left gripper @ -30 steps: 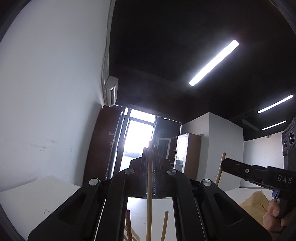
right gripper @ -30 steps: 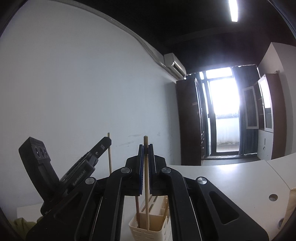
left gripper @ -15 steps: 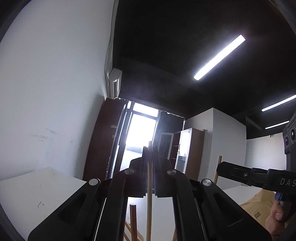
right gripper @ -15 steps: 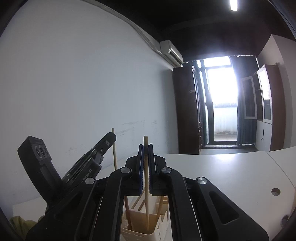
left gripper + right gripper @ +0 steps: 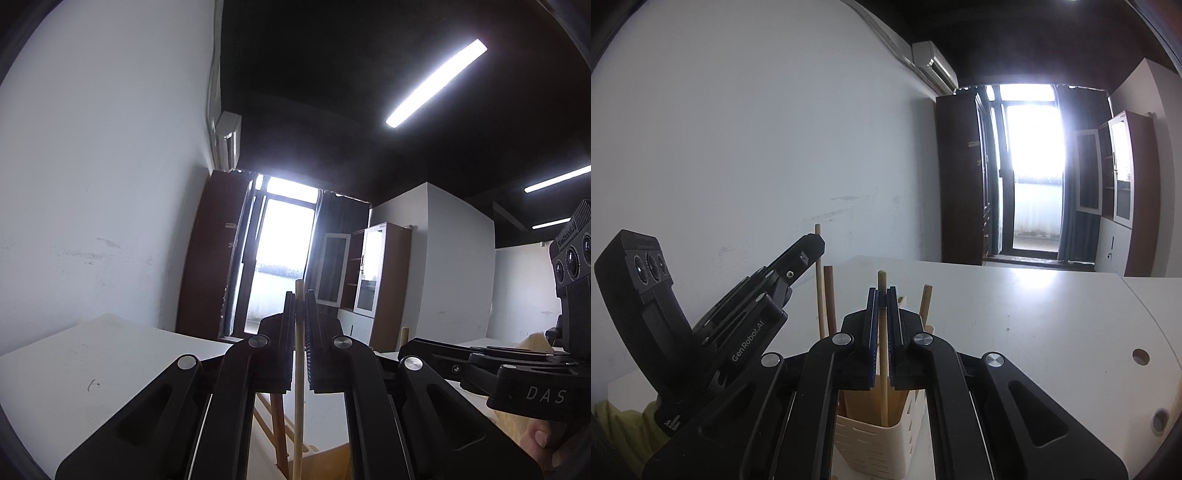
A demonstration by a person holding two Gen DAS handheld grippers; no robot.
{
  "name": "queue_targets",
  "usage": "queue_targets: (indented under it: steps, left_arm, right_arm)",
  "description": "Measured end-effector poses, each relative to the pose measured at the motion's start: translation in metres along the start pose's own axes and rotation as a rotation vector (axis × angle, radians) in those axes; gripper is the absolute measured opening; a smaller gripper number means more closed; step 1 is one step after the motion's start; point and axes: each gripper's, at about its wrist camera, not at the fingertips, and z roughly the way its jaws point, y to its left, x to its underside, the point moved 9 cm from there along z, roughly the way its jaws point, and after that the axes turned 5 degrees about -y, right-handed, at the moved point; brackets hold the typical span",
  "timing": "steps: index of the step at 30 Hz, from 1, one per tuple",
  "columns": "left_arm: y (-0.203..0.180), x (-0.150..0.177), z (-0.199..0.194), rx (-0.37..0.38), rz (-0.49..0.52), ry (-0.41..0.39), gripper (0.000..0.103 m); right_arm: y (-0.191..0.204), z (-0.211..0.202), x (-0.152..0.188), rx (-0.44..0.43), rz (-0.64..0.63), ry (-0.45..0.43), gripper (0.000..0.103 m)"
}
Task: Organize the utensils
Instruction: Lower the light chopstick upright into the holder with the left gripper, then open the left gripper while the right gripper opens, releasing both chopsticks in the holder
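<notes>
In the right wrist view my right gripper is shut on an upright wooden chopstick. Its lower end reaches down into the cream perforated holder just below. Other wooden sticks stand in that holder. To the left, my left gripper grips a thin pale chopstick above the holder. In the left wrist view the left gripper is shut on that pale chopstick, with brown wooden sticks behind it. The right gripper enters from the right.
The holder stands on a white table with cable holes at its right side. A yellow-green cloth lies at the lower left. A cardboard box and a person's hand show at the right. A white wall runs along the left.
Both grippers have sunk with their chopsticks still gripped. The holder and the sticks standing in it have risen into the right wrist view, and the right chopstick's end is lower in the holder.
</notes>
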Motion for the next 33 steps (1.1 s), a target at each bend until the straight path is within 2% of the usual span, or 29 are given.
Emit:
queue_targets:
  steps: [15, 17, 19, 20, 22, 23, 24, 31, 33]
  left_arm:
    - [0.0, 0.017, -0.01, 0.022, 0.025, 0.078, 0.005]
    - [0.0, 0.018, -0.013, 0.008, 0.042, 0.086, 0.005]
    - [0.003, 0.015, -0.018, -0.003, 0.044, 0.078, 0.012]
    - [0.005, 0.014, -0.019, -0.005, 0.042, 0.08, 0.012]
    - [0.009, 0.011, -0.023, -0.011, 0.033, 0.079, 0.012]
    - [0.011, 0.011, -0.024, -0.01, 0.029, 0.082, 0.012]
    - [0.013, 0.01, -0.025, -0.011, 0.029, 0.085, 0.012]
    - [0.019, 0.004, -0.04, -0.039, 0.048, 0.082, 0.018]
    - [0.019, 0.002, -0.048, -0.05, 0.063, 0.082, 0.025]
  right_arm:
    - [-0.001, -0.008, 0.017, 0.046, -0.001, 0.049, 0.005]
    - [0.0, -0.008, 0.02, 0.046, -0.011, 0.064, 0.006]
    - [0.003, -0.005, 0.02, 0.04, -0.012, 0.068, 0.006]
    - [0.002, -0.007, 0.02, 0.044, -0.011, 0.068, 0.006]
    - [0.0, -0.009, 0.02, 0.055, -0.004, 0.072, 0.01]
    - [-0.004, -0.007, 0.018, 0.056, -0.002, 0.074, 0.021]
    - [-0.005, -0.007, 0.019, 0.061, -0.002, 0.074, 0.024]
    - [-0.009, -0.005, 0.022, 0.084, 0.002, 0.094, 0.024]
    - [-0.006, -0.006, 0.027, 0.084, -0.009, 0.103, 0.028]
